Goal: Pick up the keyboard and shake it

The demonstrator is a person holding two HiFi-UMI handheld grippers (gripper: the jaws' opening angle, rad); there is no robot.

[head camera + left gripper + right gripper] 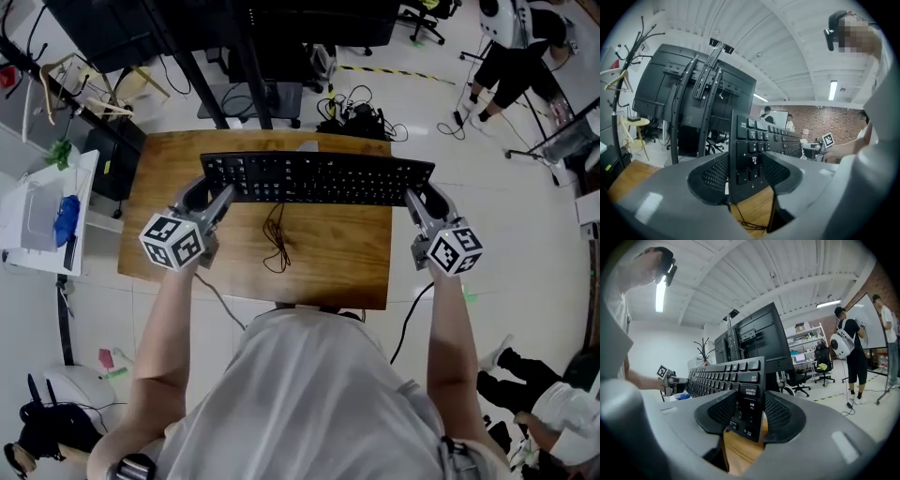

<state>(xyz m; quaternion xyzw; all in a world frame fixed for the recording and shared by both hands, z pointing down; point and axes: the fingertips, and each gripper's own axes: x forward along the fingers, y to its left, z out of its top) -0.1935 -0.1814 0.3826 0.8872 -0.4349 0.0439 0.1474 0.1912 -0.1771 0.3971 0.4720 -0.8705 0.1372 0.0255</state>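
Observation:
A black keyboard (319,178) is held level above the wooden table (337,267), gripped at both ends. My left gripper (211,194) is shut on its left end, my right gripper (422,199) on its right end. In the left gripper view the keyboard's end (749,150) stands on edge between the two black pads, which press on it at my left gripper (747,174). The right gripper view shows the same: the keyboard (736,376) is clamped at my right gripper (749,414). Its black cable (275,234) hangs down in a loop onto the table.
Large black monitors on a stand (253,37) rise just beyond the table. A white bin with a blue item (42,216) sits at the left. Cables (361,120) lie on the floor behind. People stand at the right (511,56), and a coat rack (621,93) stands at the left.

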